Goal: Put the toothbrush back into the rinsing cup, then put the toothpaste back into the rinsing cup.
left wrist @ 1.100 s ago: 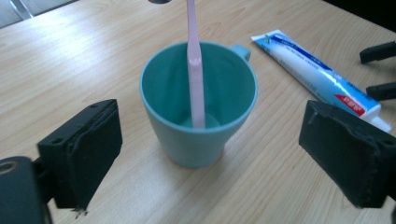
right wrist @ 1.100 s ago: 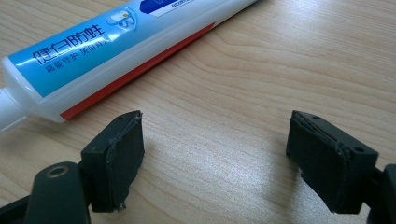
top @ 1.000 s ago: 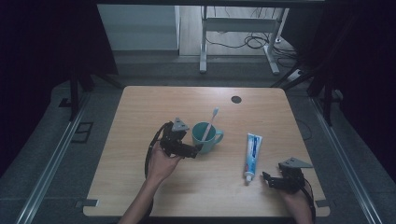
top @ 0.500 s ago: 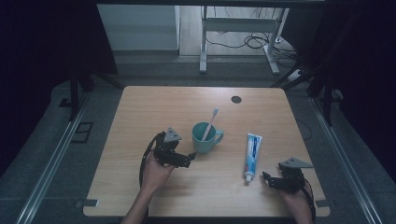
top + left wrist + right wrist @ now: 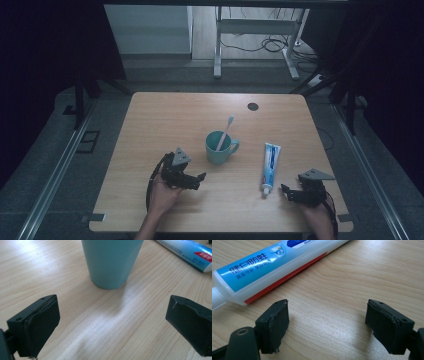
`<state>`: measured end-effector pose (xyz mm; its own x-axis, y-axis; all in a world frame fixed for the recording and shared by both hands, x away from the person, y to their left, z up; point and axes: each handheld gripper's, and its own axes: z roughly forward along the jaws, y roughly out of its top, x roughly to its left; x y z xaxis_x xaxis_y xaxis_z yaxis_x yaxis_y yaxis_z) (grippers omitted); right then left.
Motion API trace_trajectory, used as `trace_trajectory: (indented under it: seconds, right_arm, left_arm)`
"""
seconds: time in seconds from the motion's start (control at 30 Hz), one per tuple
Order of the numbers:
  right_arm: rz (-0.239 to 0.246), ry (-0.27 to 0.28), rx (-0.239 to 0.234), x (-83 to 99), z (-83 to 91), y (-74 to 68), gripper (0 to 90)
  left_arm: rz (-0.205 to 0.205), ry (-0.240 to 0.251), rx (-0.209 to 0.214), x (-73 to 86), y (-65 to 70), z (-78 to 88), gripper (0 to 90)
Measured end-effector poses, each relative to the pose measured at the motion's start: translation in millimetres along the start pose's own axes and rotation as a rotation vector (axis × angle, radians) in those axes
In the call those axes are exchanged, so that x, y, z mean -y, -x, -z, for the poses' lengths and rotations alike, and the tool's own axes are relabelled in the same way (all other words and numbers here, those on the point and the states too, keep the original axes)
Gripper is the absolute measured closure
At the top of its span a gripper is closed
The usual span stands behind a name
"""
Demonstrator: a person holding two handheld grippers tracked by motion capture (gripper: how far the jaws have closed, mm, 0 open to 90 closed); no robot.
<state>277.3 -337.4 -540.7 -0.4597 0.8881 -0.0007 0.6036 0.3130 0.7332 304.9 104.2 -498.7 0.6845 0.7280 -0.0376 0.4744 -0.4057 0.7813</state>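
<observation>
**Resting both grippers beside a cup and a toothpaste tube**

Showing the tabletop [image 5: 165,115] from above, the high view places a teal cup [image 5: 219,148] near its centre, with a white toothbrush [image 5: 226,131] standing in it and leaning toward the far right corner. A blue-and-white toothpaste tube [image 5: 270,165] lies flat to the right of the cup and apart from it, its cap end pointing at the near edge. The left gripper [image 5: 196,179] sits low over the wood toward the near edge, left of the cup; its jaws stand wide and hold nothing. In the left gripper view the cup [image 5: 111,260] rises ahead of the spread jaws, not between them, with the tube [image 5: 188,251] at the upper right. The right gripper [image 5: 286,192] rests near the near right corner, just beside the tube's cap end, jaws likewise wide and empty. In the right gripper view the tube [image 5: 272,267] lies ahead and to the left of the jaws, outside the gap.

Judged from this layout, the brush appears already set in the cup and the tube is untouched, so the step in hand is most likely the approach to the tube. That move calls for the right gripper to shift toward the tube until the body lies between the jaws, to lower to the wood, and then to close across the tube's width.
</observation>
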Motion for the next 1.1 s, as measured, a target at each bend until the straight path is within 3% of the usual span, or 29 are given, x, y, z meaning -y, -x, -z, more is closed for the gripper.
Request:
trace_trajectory:
  seconds: [0.33,0.6,1.1]
  right_arm:
    - [0.003,0.002,0.000,0.0,-0.1,0.2,18.8]
    - [0.003,0.002,0.000,0.0,-0.1,0.2,18.8]
    - [0.006,0.001,-0.009,0.2,0.3,-0.4,19.2]
  left_arm:
    - [0.023,-0.014,-0.012,25.0,1.2,-1.5,0.0]
    - [0.022,-0.058,-0.021,39.1,3.4,-7.6,0.0]
    - [0.019,-0.171,-0.035,44.5,4.3,-18.7,0.0]
